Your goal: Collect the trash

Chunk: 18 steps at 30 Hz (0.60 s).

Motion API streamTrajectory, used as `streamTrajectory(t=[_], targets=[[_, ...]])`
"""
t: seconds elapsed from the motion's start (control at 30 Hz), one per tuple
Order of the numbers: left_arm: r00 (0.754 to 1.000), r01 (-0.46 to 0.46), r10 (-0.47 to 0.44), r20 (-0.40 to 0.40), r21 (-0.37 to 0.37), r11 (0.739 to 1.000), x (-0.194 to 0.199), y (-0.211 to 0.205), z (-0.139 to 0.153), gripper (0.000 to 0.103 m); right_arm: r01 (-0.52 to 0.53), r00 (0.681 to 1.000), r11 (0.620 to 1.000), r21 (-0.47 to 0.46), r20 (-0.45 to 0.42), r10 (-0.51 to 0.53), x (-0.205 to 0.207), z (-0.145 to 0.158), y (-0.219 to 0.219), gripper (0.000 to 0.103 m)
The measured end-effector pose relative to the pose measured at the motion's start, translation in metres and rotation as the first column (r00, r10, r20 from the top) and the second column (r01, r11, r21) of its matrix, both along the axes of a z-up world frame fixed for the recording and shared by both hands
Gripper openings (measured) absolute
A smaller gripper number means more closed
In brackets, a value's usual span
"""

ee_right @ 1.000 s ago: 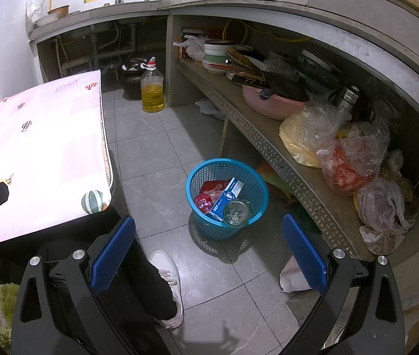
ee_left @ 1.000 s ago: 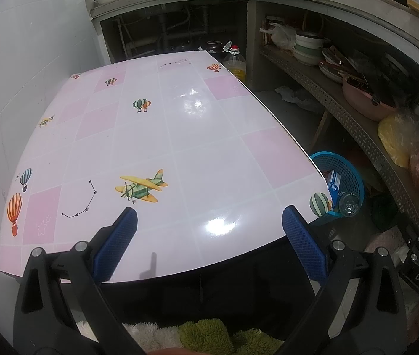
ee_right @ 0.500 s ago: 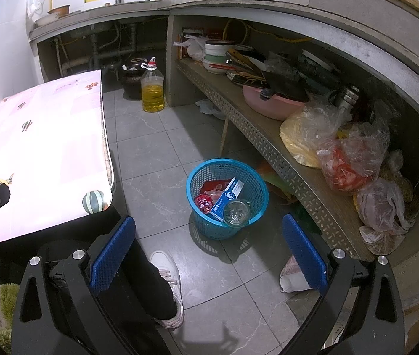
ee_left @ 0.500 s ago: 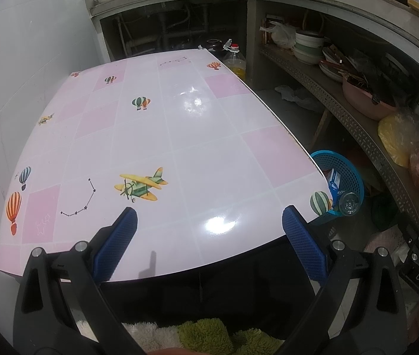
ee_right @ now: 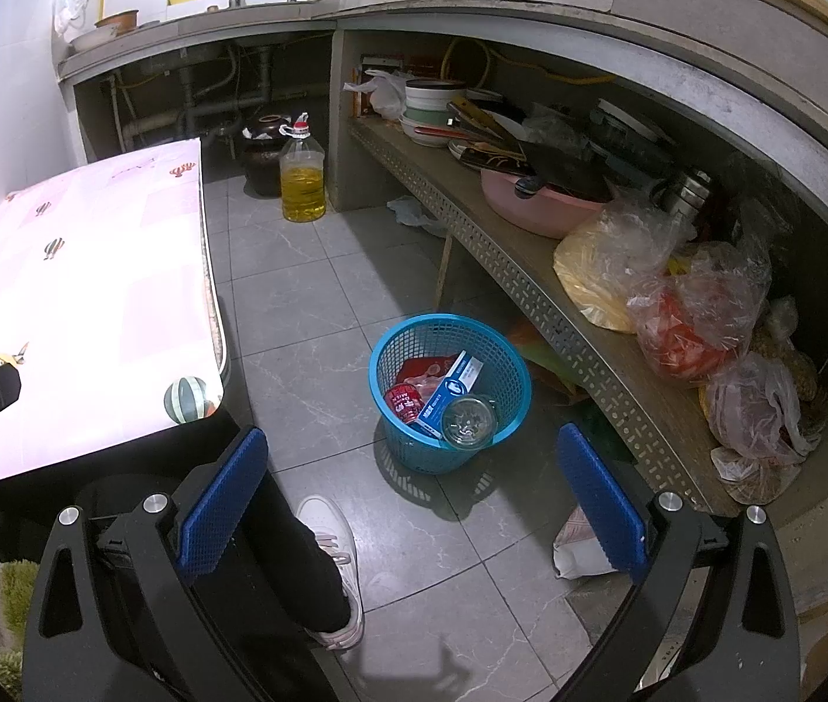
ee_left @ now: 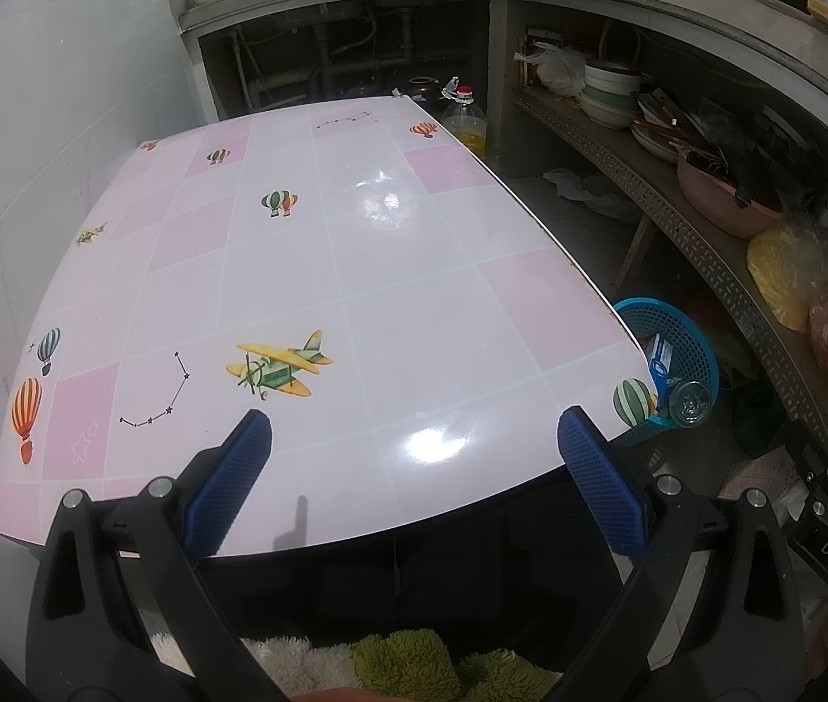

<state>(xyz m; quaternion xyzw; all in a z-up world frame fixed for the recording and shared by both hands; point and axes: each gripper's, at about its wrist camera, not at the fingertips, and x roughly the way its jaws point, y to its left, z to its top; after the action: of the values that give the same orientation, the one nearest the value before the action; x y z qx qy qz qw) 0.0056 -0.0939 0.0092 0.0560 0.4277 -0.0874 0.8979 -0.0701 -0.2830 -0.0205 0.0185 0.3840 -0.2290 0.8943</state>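
Observation:
A blue mesh basket (ee_right: 408, 345) stands on the grey tiled floor and holds a blue-and-white box (ee_right: 449, 389), a clear jar (ee_right: 468, 421) and red wrappers (ee_right: 405, 401). The same basket (ee_left: 689, 339) peeks out past the table's right corner in the left wrist view. My right gripper (ee_right: 411, 494) hovers open above the floor, just in front of the basket, with nothing between its blue pads. My left gripper (ee_left: 414, 477) is open over the near edge of the pink patterned table (ee_left: 308, 269), also holding nothing. No loose trash shows on the tabletop.
A person's dark trouser leg and white shoe (ee_right: 329, 532) stand beside the table. A bottle of yellow oil (ee_right: 302, 178) sits on the floor at the back. A low shelf (ee_right: 531, 292) at right carries bowls, a pink basin and plastic bags. A white bag (ee_right: 580, 550) lies on the floor.

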Motion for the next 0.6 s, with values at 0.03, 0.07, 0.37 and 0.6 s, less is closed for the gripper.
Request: streamTrajectory(t=[0.03,0.07,0.37,0.6], targets=[[1.000,0.000,0.000,0.001,0.000,1.000,0.0000,0.0000,0.0001,0.094,0.000,1.000,1.000,0.000,0.000,0.000,0.0000,0.0000,0.0002,0.096],[1.000,-0.001,0.001,0.001,-0.001,1.000,0.0005,-0.0004,-0.0004,0.094,0.000,1.000,1.000,0.000,0.000,0.000,0.0001,0.0000,0.0000,0.096],[1.000,-0.003,0.003,0.001,-0.002,1.000,0.0002,-0.0010,-0.0005,0.094,0.000,1.000,1.000,-0.001,0.000,0.000,0.0003,0.0003,0.0001,0.096],[1.000,-0.003,0.003,0.001,-0.001,1.000,-0.0001,-0.0009,-0.0004,0.094,-0.001,1.000,1.000,0.001,0.000,0.001,0.0003,0.0004,-0.0003,0.096]])
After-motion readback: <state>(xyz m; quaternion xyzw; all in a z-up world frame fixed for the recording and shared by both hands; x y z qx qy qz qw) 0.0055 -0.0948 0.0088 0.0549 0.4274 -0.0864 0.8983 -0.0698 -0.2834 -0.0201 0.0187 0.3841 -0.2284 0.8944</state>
